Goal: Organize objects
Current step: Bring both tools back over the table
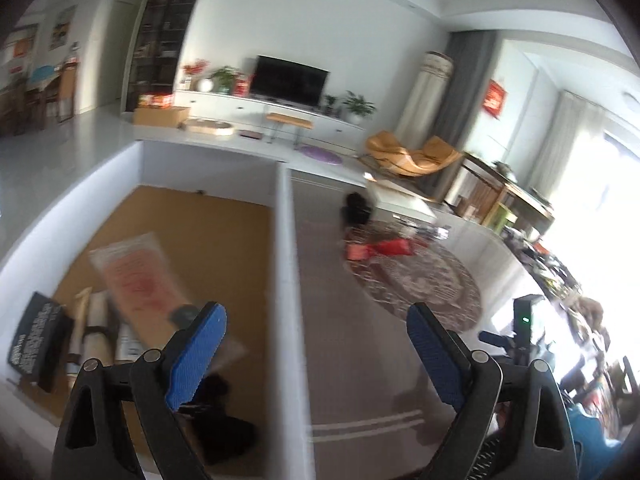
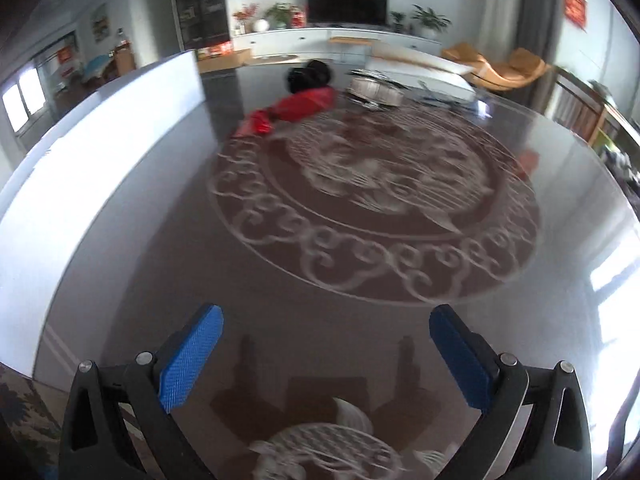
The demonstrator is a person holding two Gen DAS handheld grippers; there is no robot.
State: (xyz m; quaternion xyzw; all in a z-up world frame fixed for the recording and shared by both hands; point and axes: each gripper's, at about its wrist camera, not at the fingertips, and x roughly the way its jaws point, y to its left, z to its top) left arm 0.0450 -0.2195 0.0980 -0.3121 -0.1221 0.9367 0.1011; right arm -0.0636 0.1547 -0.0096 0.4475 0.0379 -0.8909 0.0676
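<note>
Glass-topped counter point(image 2: 168, 216) is carrying a red wrapped bundle point(image 2: 296, 110) far ahead of the right gripper point(image 2: 326, 354), fingers apart and empty; left gripper point(image 1: 316, 354), fingers apart, is hovering over the box point(image 1: 286, 216) wall, risking knocking it; the clear packet point(image 1: 136, 276) is lying inside the box.

Both wrist views face the television point(image 1: 291, 79), sharing the table point(image 2: 160, 264)

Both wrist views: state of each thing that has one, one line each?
left gripper: open, nothing between the jaws
right gripper: open, nothing between the jaws
white box: open-topped, already holds several items
clear packet with red print: in the box, lying tilted over the other items
red wrapped item: lying on the table, outside the box
TV: screen dark
</note>
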